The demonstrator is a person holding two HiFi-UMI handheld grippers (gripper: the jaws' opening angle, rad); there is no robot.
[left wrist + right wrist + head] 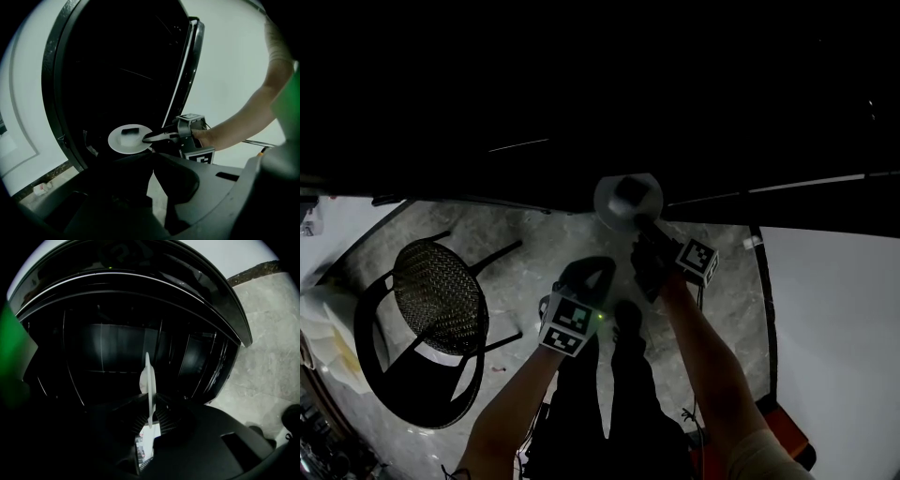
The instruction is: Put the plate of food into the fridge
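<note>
Plate (614, 208) with its dark food (630, 192) hangs at centre frame, rim clamped in the right gripper (643, 232) jaws at the dark fridge (581, 84) mouth; best held level while sliding inward. Left gripper (586, 278) jaws gape, empty.

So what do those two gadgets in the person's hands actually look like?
Both are chunky black handheld tools ending in two jaws. The left gripper and right gripper each carry a white cube printed with black square markers. The right gripper's pads are ribbed. The forearms are bare, with a pale short sleeve.
</note>
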